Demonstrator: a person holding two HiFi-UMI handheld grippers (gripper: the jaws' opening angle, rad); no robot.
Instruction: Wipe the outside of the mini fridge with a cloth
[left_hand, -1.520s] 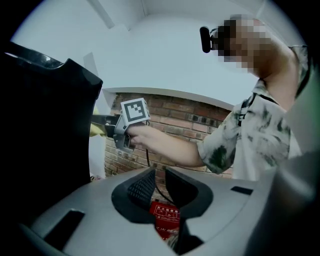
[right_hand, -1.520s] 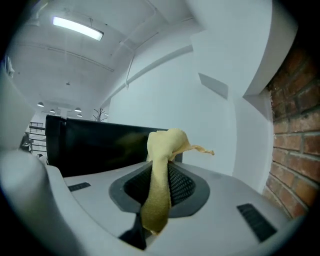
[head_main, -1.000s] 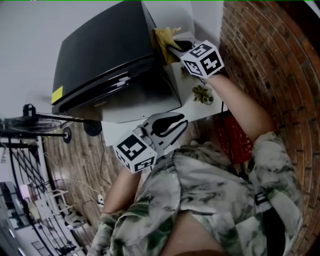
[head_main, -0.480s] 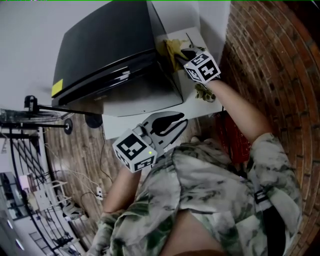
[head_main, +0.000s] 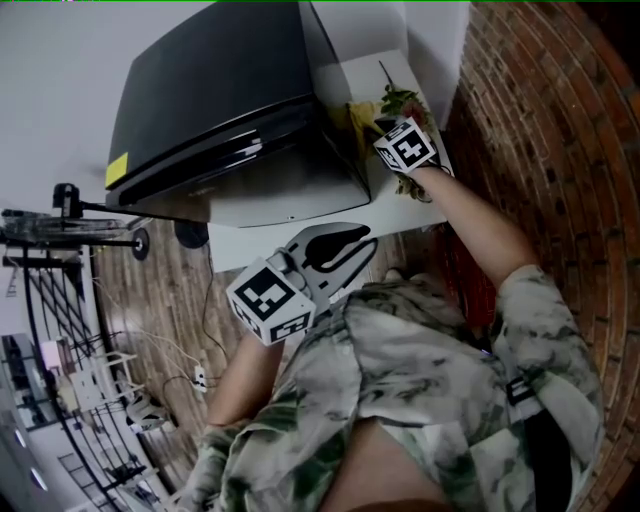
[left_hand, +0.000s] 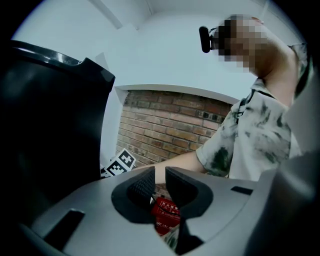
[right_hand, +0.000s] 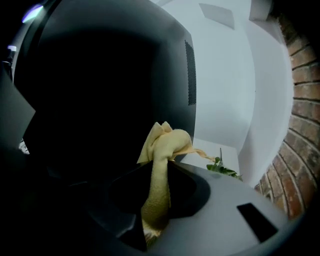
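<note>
The black mini fridge (head_main: 215, 95) stands on a white table (head_main: 300, 215). My right gripper (head_main: 374, 127) is at the fridge's right side, shut on a yellow cloth (head_main: 360, 114) that lies against that side. In the right gripper view the cloth (right_hand: 162, 147) sticks up from between the jaws, right next to the fridge's dark side wall (right_hand: 100, 100). My left gripper (head_main: 352, 243) hangs low in front of the table, away from the fridge, its jaws almost together with nothing between them. The left gripper view shows the fridge (left_hand: 45, 115) at left.
A small green plant (head_main: 400, 100) sits on the table just behind my right gripper. A brick wall (head_main: 540, 120) runs along the right. A red box (left_hand: 167, 212) lies below. A black stand (head_main: 70, 225) and cables (head_main: 150, 400) occupy the wooden floor at left.
My right gripper has slid the cloth along the fridge's right side toward the front, down and right in the head view. The left gripper has stayed put.
</note>
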